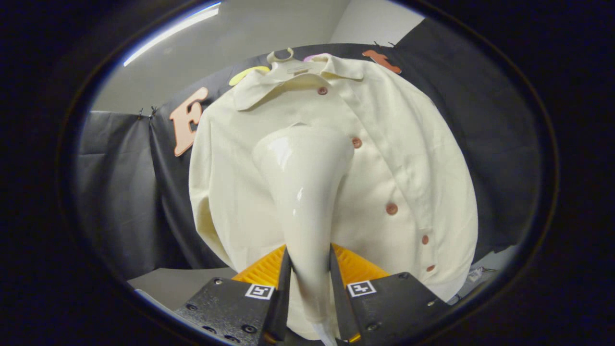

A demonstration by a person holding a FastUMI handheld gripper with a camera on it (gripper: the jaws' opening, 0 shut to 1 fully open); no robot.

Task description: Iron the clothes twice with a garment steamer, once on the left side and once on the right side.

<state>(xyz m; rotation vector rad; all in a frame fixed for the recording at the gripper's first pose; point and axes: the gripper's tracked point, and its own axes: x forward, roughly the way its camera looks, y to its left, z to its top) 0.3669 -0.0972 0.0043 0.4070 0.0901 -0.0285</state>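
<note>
Gripper (310, 269) fingers pinch the garment steamer (305, 192) handle. Steamer head sits at 10 o'clock of the shirt's (408, 158) middle button (391, 208). Recommend flat contact and one slow, straight pass.

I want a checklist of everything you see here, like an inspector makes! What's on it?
Surface: a pale tabletop shows low down, beside the shirt's hem.
Job's things: a glossy cream plastic garment steamer points its wide head at a cream button-up shirt; the shirt hangs on a pale hanger, brown buttons down its front.
Clutter: small pale bits lie past the hem, too blurred to name.
Grippers: the tool is shut on the steamer's handle, both fingers pressing it.
Cables: nothing seen.
Surroundings: black cloth wall, white ceiling with a strip light.
</note>
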